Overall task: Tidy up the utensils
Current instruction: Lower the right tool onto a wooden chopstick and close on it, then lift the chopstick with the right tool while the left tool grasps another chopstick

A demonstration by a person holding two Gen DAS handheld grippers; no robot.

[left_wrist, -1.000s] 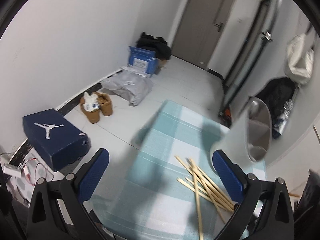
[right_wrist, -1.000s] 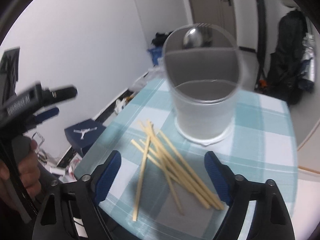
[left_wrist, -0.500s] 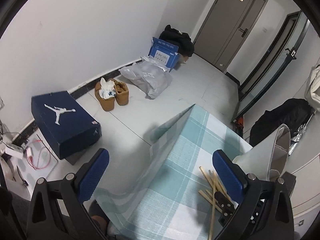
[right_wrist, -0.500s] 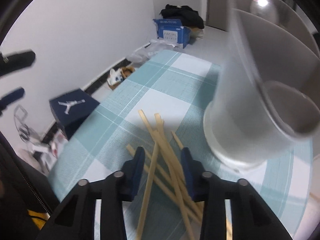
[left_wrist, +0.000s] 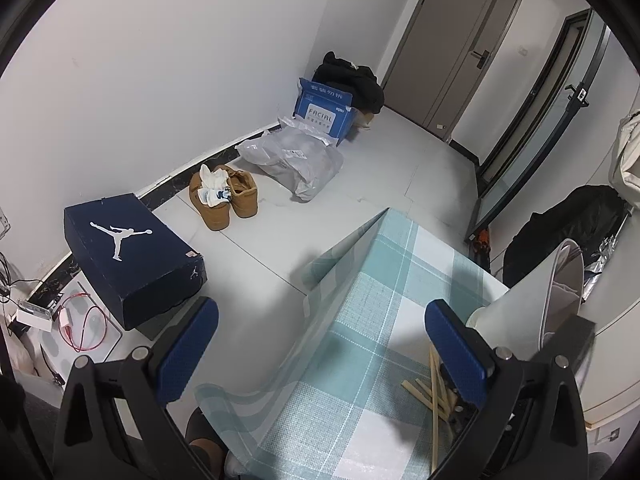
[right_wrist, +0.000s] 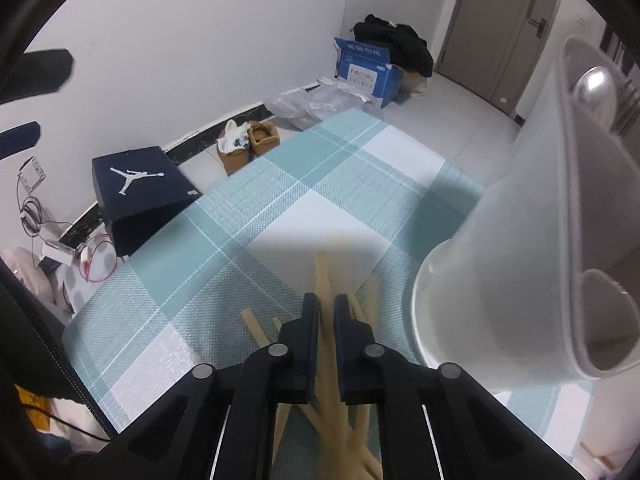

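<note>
Several wooden chopsticks [right_wrist: 256,326] lie in a loose pile on the teal-and-white checked tablecloth [right_wrist: 280,200]. My right gripper [right_wrist: 326,312] is shut on one chopstick [right_wrist: 323,276], which sticks out forward between the jaws. A frosted white utensil holder [right_wrist: 520,248] stands just right of it, with a metal spoon [right_wrist: 596,88] inside. My left gripper [left_wrist: 320,344] is open and empty, held over the table's left edge. In the left wrist view the chopsticks [left_wrist: 434,396] and the holder [left_wrist: 532,292] sit at the lower right.
On the floor to the left are a dark blue shoe box [left_wrist: 132,256], tan shoes [left_wrist: 224,196], a grey plastic bag [left_wrist: 296,160] and a blue carton [left_wrist: 324,110]. The table's left edge [left_wrist: 320,320] drops off under my left gripper.
My right gripper moved down into the chopstick pile and closed on one chopstick. My left gripper drew back to the left, away from the pile, still open.
</note>
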